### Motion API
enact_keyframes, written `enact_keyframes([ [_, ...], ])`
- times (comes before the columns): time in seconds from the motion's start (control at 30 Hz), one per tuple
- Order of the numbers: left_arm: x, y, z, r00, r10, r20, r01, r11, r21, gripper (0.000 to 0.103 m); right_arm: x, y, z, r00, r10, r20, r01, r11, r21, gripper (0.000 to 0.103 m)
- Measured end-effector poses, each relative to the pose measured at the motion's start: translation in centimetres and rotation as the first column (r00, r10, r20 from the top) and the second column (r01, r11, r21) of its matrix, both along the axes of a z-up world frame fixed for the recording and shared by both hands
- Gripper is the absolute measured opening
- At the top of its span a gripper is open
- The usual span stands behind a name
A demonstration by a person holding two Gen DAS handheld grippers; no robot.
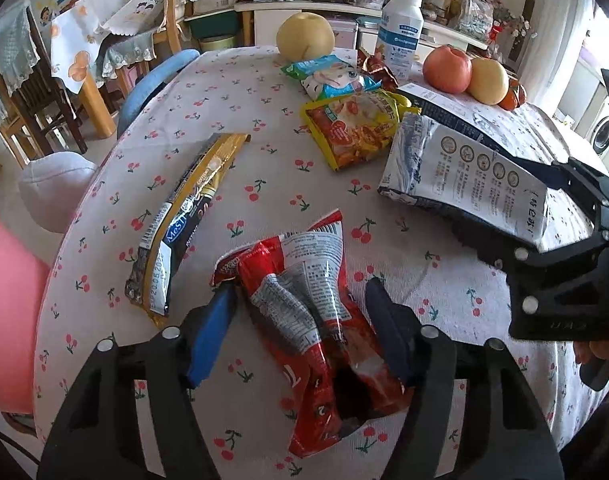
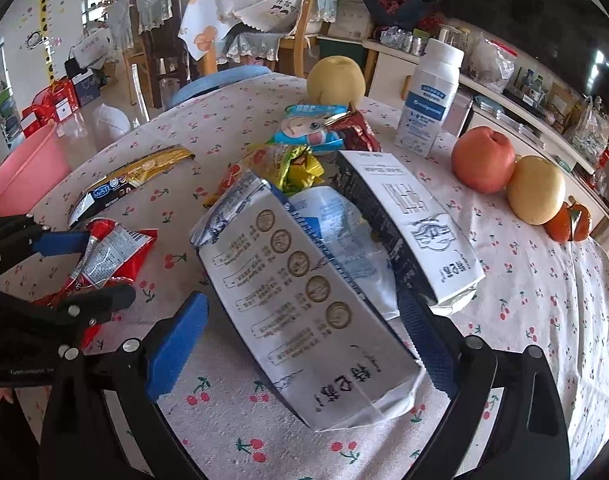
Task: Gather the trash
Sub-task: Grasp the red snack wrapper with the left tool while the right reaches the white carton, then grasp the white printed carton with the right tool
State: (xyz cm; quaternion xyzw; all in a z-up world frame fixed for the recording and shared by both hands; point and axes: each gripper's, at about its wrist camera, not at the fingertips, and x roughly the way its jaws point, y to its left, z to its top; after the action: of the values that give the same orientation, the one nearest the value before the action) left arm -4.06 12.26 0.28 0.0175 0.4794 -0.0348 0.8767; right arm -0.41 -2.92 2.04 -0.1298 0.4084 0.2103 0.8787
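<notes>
A: The crumpled red foil snack wrapper [image 1: 304, 320] is being straddled by the left claw [image 1: 300, 332] on the cherry-print cloth surface [image 1: 264, 184]. The jaws are standing part-way apart with the wrapper between them; the blue pad is seen just clear of the foil, and contact at the dark pad cannot be confirmed.

B: Handling is being judged as light, thin, crinkly and slippery. A pinch across the bunched middle ridge is being favoured over the flat torn end.

A: The right claw [image 2: 304, 332] is being held open around the white printed milk carton [image 2: 304, 300], which is lying tilted against a second white-and-dark carton [image 2: 416, 232]. The blue pad is well clear of it; the dark pad is being read as just beside it.

B: The carton is being judged stiffer yet crushable, likely empty; its narrow faces are being preferred.

A: Whether liquid remains is not being shown. The pink plastic bin [image 1: 8, 312] is being cut off at the edge, and the wrappers behind the cartons are partly hidden.
</notes>
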Motion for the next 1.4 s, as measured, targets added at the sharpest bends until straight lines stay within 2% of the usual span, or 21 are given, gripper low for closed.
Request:
enact_keyframes([
  [0.33,0.8,0.3,0.0,0.999,-0.033,0.020,0.032,0.999,0.003,0.058,0.0,0.7,-0.4,1.000,0.001,0.024,-0.001,1.000,-0.031,0.095],
  [0.63,1.2,0.6,-0.1,0.995,-0.086,0.040,0.086,0.996,-0.011,0.057,0.8,1.8,-1.1,1.000,-0.006,0.031,0.009,0.996,-0.084,0.095],
  [0.8,1.6,0.8,0.0,0.995,-0.090,0.036,0.092,0.995,-0.042,0.057,0.8,2.4,-1.5,0.999,0.007,0.038,-0.002,0.993,-0.115,0.095],
  [0.87,1.7,0.8,0.0,0.995,-0.092,0.035,0.094,0.994,-0.047,0.057,0.8,2.2,-1.4,0.999,-0.001,0.036,0.005,0.994,-0.108,0.082],
  [0.97,1.7,0.6,-0.1,0.994,-0.103,0.038,0.104,0.994,-0.034,0.057,0.7,1.9,-1.3,0.999,-0.009,0.039,0.013,0.994,-0.105,0.070],
  [1.2,1.4,0.5,-0.1,0.991,-0.128,0.038,0.128,0.992,-0.017,0.056,0.0,1.7,-0.7,0.999,-0.013,0.048,0.018,0.995,-0.093,0.062],
  [1.4,1.2,1.7,0.1,0.992,-0.119,0.038,0.122,0.989,-0.081,0.050,-1.3,2.2,0.1,0.997,-0.009,0.081,0.015,0.997,-0.077,0.060],
])
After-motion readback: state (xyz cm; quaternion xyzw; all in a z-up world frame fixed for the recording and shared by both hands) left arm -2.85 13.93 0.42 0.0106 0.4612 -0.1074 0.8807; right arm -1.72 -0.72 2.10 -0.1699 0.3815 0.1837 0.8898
